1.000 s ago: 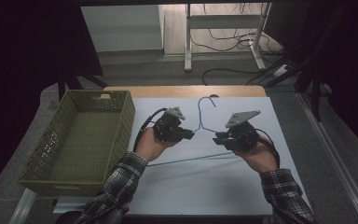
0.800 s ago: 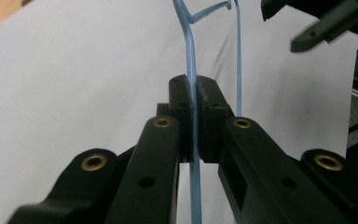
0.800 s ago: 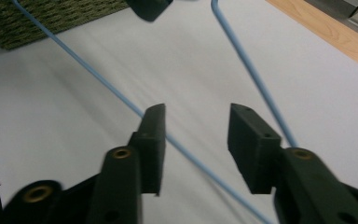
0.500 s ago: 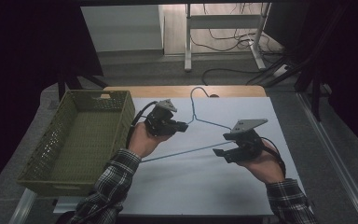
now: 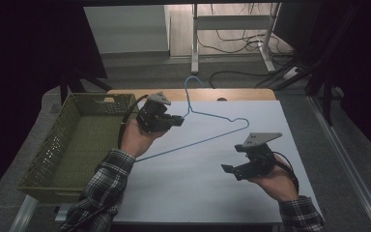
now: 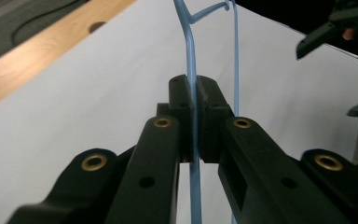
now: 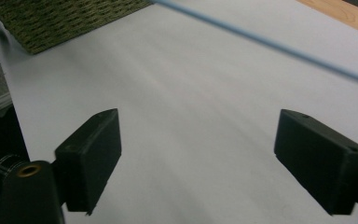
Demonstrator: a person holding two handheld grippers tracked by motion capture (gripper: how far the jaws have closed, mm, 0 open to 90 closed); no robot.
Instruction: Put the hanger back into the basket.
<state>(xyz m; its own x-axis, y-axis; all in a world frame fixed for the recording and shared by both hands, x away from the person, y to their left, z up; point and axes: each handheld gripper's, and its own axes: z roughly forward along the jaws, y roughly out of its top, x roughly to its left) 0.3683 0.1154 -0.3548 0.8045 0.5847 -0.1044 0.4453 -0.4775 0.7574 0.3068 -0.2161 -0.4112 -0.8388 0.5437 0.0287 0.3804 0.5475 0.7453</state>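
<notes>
A blue wire hanger (image 5: pixel 207 139) is held above the white table sheet (image 5: pixel 203 188), its hook (image 5: pixel 189 83) pointing to the far edge. My left gripper (image 5: pixel 178 120) is shut on the hanger's upper wire near the neck. In the left gripper view the blue wire (image 6: pixel 192 70) runs straight up between the closed pads (image 6: pixel 181 93). My right gripper (image 5: pixel 228 169) is at the near right, open, apart from the hanger. In the right gripper view its pads (image 7: pixel 93 144) stand wide apart over bare sheet, with the hanger wire (image 7: pixel 270 44) blurred across the top.
A green woven basket (image 5: pixel 53 145), nothing in it, stands along the left of the table. The wooden table edge (image 5: pixel 241 94) runs along the far side. Beyond it are a metal stand (image 5: pixel 232 29) and floor cables. The person's plaid sleeves (image 5: pixel 104 188) enter from below.
The left gripper has carried the hanger up and toward the far left. The right gripper has let go of it, opened, and drawn back toward the near right.
</notes>
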